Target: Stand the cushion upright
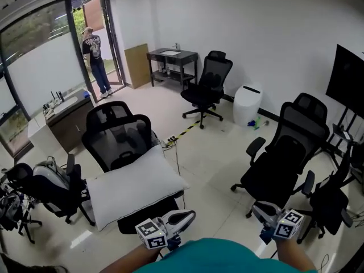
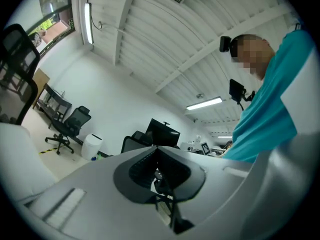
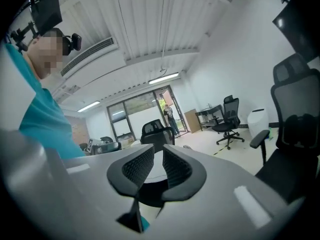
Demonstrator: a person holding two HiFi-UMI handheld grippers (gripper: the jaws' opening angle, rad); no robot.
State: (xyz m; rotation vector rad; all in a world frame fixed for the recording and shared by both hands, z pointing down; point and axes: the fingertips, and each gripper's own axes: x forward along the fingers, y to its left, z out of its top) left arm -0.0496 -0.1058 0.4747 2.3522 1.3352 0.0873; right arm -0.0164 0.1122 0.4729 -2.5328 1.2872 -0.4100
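A white cushion (image 1: 133, 186) lies slanted across the seat of a black mesh office chair (image 1: 116, 132), its far edge against the backrest. In the head view my left gripper (image 1: 190, 214) hovers just in front of the cushion's near right corner, jaws together and empty. My right gripper (image 1: 256, 208) hangs farther right, apart from the cushion, beside another black chair (image 1: 287, 158). Its jaws stand almost together with nothing between them. In the right gripper view its gripper (image 3: 157, 156) faces the cushion chair (image 3: 155, 131). In the left gripper view its gripper (image 2: 157, 151) points up toward the ceiling.
Black office chairs stand at the left (image 1: 45, 186), the far middle (image 1: 207, 84) and the right. A white bin (image 1: 247, 104), a dark desk (image 1: 170, 61) and a low cabinet (image 1: 68, 118) line the walls. A person (image 1: 94, 53) stands in the doorway. A cable runs across the floor.
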